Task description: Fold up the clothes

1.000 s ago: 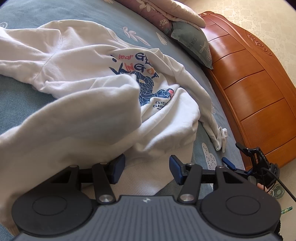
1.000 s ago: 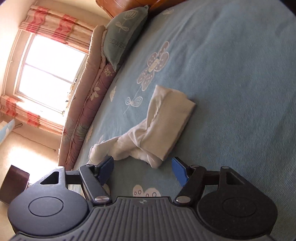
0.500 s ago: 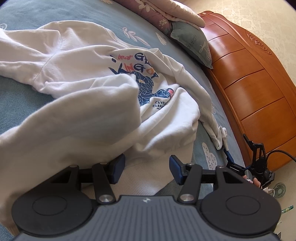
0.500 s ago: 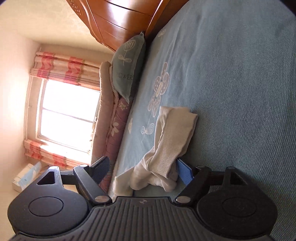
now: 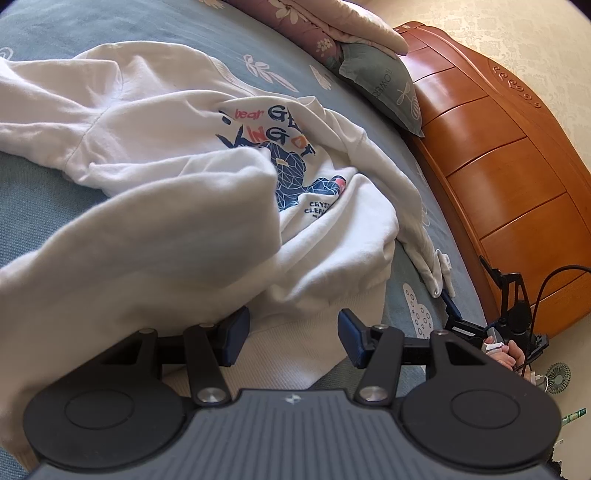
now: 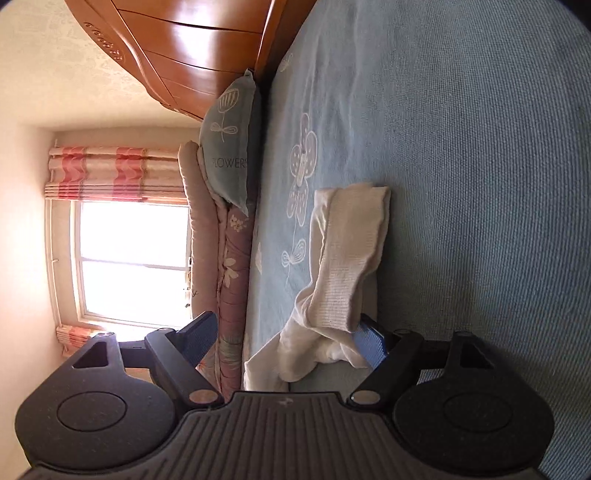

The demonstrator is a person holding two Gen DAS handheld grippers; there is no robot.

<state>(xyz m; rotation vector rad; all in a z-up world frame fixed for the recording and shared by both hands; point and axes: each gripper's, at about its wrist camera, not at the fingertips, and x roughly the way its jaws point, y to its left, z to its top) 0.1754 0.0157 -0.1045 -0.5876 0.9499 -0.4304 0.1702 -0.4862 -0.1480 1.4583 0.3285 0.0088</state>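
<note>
A white sweatshirt [image 5: 184, 122] with a blue printed front lies crumpled on the blue bed cover [image 6: 480, 184]. One sleeve is folded over its body. My left gripper [image 5: 291, 332] hovers open just above the ribbed hem [image 5: 295, 365], its pads apart and not pressing the cloth. The other sleeve trails toward the headboard and ends in a ribbed cuff [image 6: 347, 251]. My right gripper [image 6: 284, 336] is rolled on its side and stands wide open around that sleeve's end. Its lower blue pad [image 6: 371, 345] lies under the cloth. The right gripper [image 5: 467, 282] also shows in the left wrist view, held by a person's hand [image 5: 511, 352].
A wooden headboard [image 5: 498, 166] runs along the bed's far side. A grey-green pillow [image 5: 384, 88] and a folded quilt [image 5: 332, 22] lie against it. A bright window with a pink curtain [image 6: 129, 258] is beyond. A small fan [image 5: 557, 376] sits on the floor.
My right gripper rolled onto its side and closed in on the sleeve's end, so the cloth now lies between its wider jaws. The left gripper and the sweatshirt body stayed still.
</note>
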